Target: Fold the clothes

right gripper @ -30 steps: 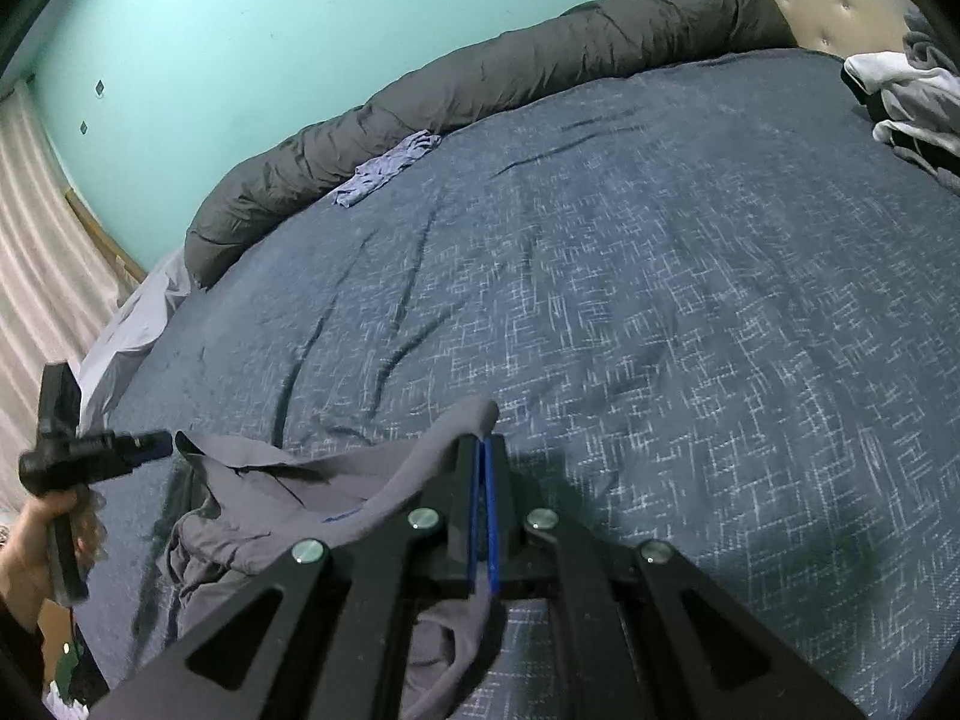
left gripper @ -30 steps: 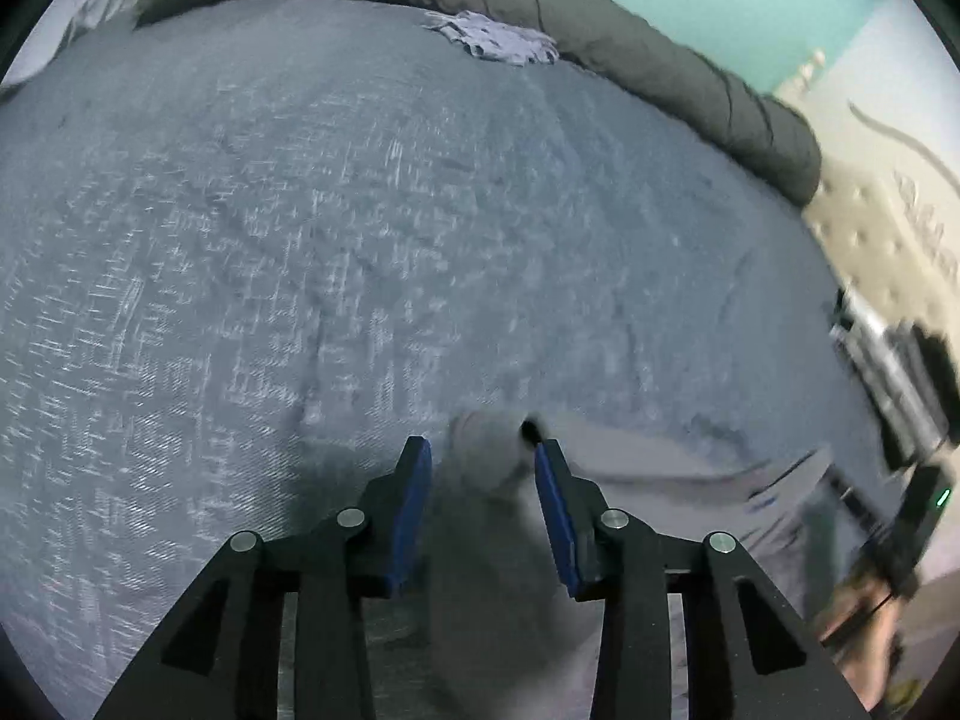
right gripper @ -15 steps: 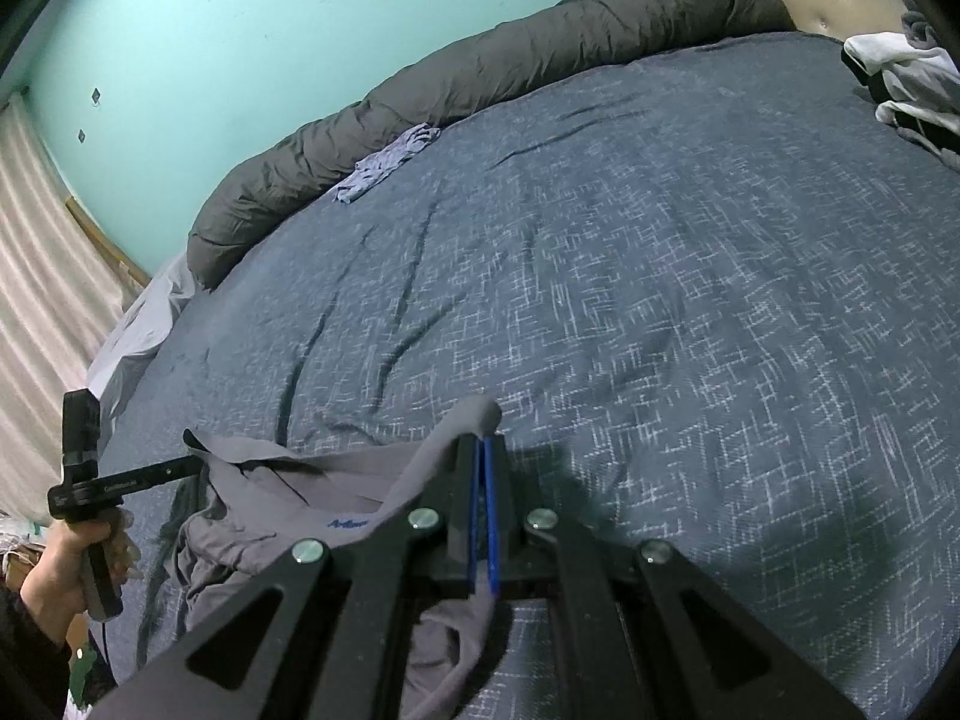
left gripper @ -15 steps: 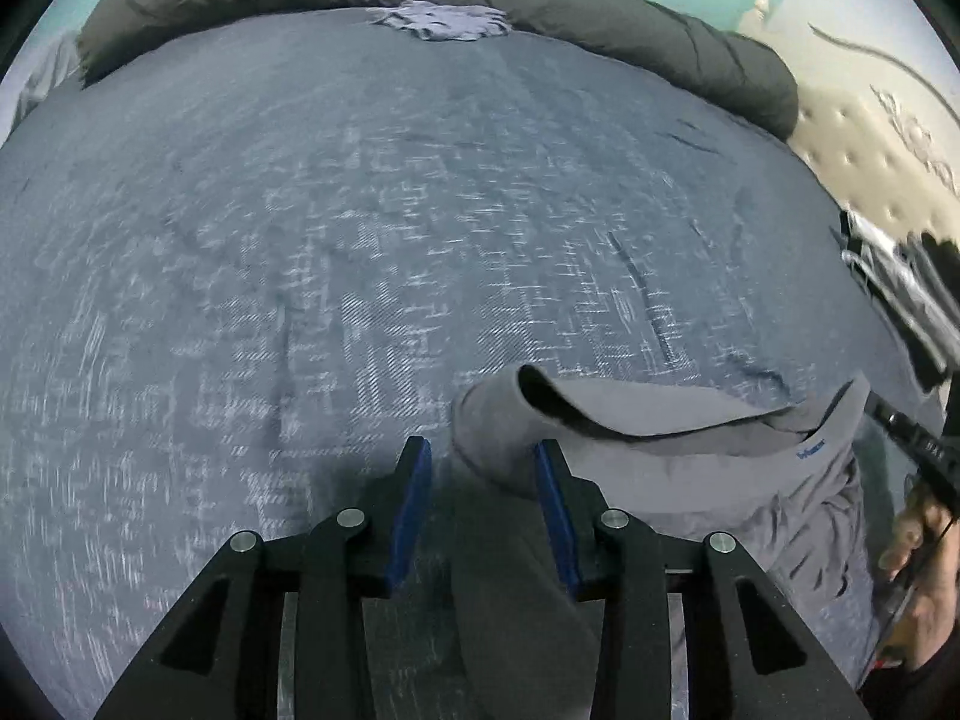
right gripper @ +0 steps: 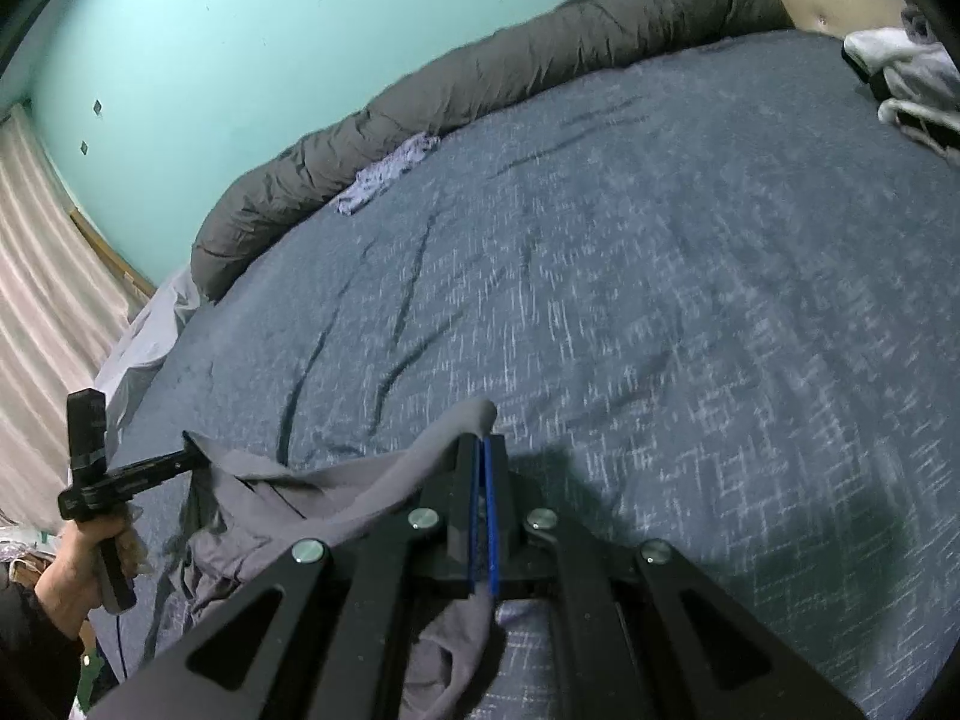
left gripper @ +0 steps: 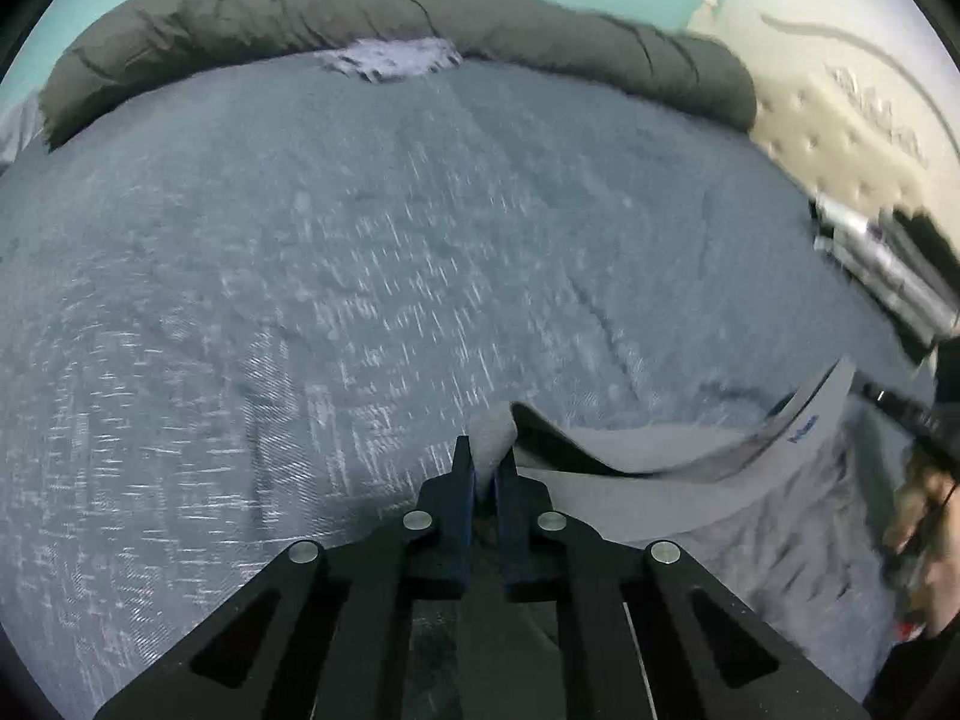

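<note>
A grey garment (left gripper: 660,480) lies bunched near the front edge of the blue bed cover (left gripper: 300,240). My left gripper (left gripper: 485,465) has its jaws closing tight on one corner of it, and a small fold of cloth pokes up between the blue pads. In the right wrist view the same garment (right gripper: 252,510) hangs from my right gripper (right gripper: 483,450), which is shut on another corner. Cloth drapes over its left finger and hangs out below. At the far left a hand (right gripper: 78,570) holds the left gripper, whose tip meets the garment's edge.
A rolled dark grey duvet (left gripper: 360,18) runs along the far side of the bed, with a small lilac cloth (left gripper: 390,57) next to it. A pile of clothes (right gripper: 900,78) sits near the tufted headboard (left gripper: 840,114). A curtain (right gripper: 36,300) hangs at the left.
The left jaws have closed from wide apart onto the garment's corner, and the left hand has shifted and rolled, raising that corner a little. The right gripper has stayed in place, still shut on the cloth.
</note>
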Demonstrator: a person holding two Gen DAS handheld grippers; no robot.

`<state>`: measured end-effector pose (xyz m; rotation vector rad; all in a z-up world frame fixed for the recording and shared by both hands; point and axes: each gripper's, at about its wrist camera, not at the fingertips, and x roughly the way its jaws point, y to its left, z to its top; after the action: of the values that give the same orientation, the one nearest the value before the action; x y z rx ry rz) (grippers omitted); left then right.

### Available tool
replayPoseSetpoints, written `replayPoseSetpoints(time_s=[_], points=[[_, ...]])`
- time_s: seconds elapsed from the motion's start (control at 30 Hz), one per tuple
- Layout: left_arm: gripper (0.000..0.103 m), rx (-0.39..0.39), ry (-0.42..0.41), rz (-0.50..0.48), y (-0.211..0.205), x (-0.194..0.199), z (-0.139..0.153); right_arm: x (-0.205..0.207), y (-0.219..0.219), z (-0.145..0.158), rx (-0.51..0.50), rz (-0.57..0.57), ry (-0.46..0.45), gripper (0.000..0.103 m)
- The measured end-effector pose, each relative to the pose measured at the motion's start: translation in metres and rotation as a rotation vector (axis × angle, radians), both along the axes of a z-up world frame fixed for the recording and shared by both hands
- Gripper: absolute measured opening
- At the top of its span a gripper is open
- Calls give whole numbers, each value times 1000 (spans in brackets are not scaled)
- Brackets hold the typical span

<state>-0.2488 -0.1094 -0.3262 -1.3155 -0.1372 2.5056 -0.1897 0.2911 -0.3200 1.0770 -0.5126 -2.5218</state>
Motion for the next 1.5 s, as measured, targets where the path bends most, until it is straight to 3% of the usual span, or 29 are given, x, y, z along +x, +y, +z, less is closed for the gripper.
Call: replayPoseSetpoints(time_s=[0.17, 0.33, 0.53, 0.77, 0.8, 0.83, 0.87, 0.9, 0.97, 1.0, 1.23, 1.5], points=[[5, 94, -1, 71, -23, -7, 25, -9, 1, 20, 10, 7, 64, 2], [5, 108, -11, 94, -26, -15, 30, -38, -8, 30, 49, 43, 65, 2], [5, 165, -52, 132, -27, -40, 15, -90, -23, 21, 185, 92, -16, 2], [6, 160, -104, 148, -18, -53, -16, -116, -18, -4, 200, 65, -133, 2], [13, 156, -105, 149, -18, -52, -18, -116, -17, -7, 205, 58, -146, 2], [33, 155, -103, 165, -20, -49, -19, -114, -16, -7, 211, 46, -153, 3], [46, 155, -101, 179, -23, -46, -17, -110, -13, -6, 217, 26, -154, 8], [63, 155, -98, 193, -27, -43, -16, -104, -7, -4, 216, 2, -153, 21], [64, 174, -78, 205, -34, -33, -9, -89, 7, 2, 164, -32, -151, 40], [64, 165, -67, 211, -37, -25, -5, -81, 12, 4, 141, -42, -150, 42], [64, 175, -35, 253, -42, 39, 0, -3, 7, 5, -40, 35, -146, 42], [64, 200, -22, 314, -32, 96, -16, 36, -32, -11, 26, 114, -193, 38]])
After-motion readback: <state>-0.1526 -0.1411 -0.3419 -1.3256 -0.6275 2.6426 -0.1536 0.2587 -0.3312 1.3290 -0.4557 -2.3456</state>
